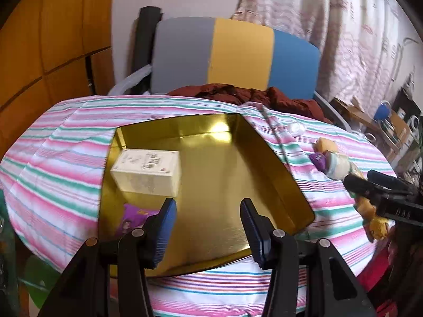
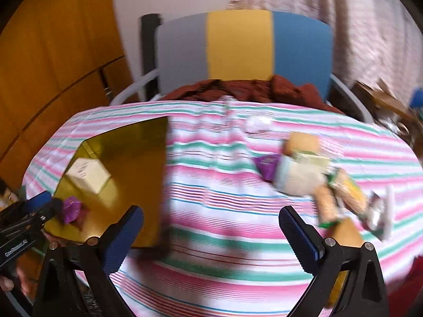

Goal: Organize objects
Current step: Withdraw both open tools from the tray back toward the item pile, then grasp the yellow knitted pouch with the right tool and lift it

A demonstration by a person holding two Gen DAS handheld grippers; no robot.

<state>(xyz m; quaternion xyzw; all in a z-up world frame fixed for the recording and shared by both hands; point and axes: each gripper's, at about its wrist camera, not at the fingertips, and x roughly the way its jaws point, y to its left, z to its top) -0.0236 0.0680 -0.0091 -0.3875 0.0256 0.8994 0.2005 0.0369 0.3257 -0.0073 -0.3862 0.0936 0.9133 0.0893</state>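
Observation:
A gold tin tray [image 1: 275, 158] [image 2: 148, 142] lies on the striped tablecloth. In it sit a cream box [image 1: 146, 170] [image 2: 87, 175] and a purple packet [image 1: 132, 216] [image 2: 71, 208]. My left gripper [image 1: 208, 224] hovers open over the tray's near part, empty. A heap of snack packets [image 2: 317, 182] [image 1: 335, 165] lies on the cloth to the right: a purple packet [image 2: 267, 165], a pale pouch, orange and yellow ones. My right gripper [image 2: 211, 235] is open and empty above the cloth, left of the heap, right of the tray.
A chair [image 1: 238, 55] with a grey, yellow and blue back stands behind the table, with a dark red cloth [image 1: 253, 95] on its seat. A small clear wrapper [image 2: 256, 124] lies near the far edge. Wooden panels at left, a curtain and clutter at right.

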